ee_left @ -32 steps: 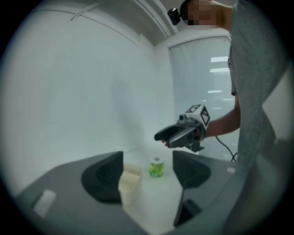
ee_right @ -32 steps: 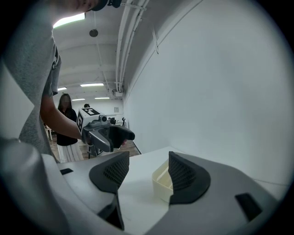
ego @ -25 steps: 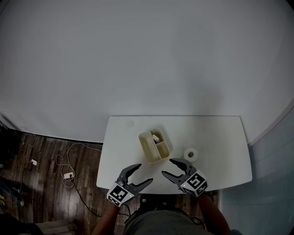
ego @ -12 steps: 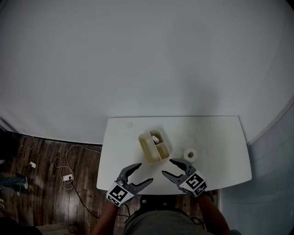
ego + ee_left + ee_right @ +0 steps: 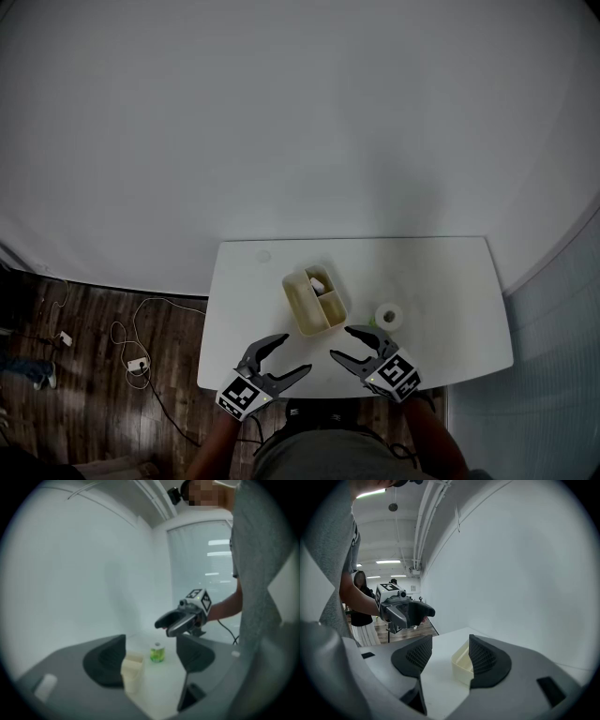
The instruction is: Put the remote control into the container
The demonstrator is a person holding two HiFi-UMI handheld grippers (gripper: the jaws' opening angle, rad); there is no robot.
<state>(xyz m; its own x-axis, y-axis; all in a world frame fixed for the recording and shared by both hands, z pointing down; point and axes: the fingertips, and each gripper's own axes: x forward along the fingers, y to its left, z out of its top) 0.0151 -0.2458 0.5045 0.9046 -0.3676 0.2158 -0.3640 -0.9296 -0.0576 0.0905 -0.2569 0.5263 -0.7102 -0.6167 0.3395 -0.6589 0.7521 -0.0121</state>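
Remote control is in neither of my two grippers; my left gripper (image 5: 292, 354) and my right gripper (image 5: 343, 342) hang over the near edge of the one white table (image 5: 450, 300), each with its jaws spread wide and nothing between the pads; just beyond them stands one cream container (image 5: 292, 298) with two compartments, left of the table's middle; its near compartment looks bare, and one pale thing (image 5: 319, 279) lies in the far one, though I cannot tell whether that is the remote; one small green-and-white roll (image 5: 389, 315) stands to the container's right, apart from it and just beyond my right jaws; the tabletop lies open to the right of the roll and along the far edge; past the left edge, cables (image 5: 141, 328) trail on dark wood floor.
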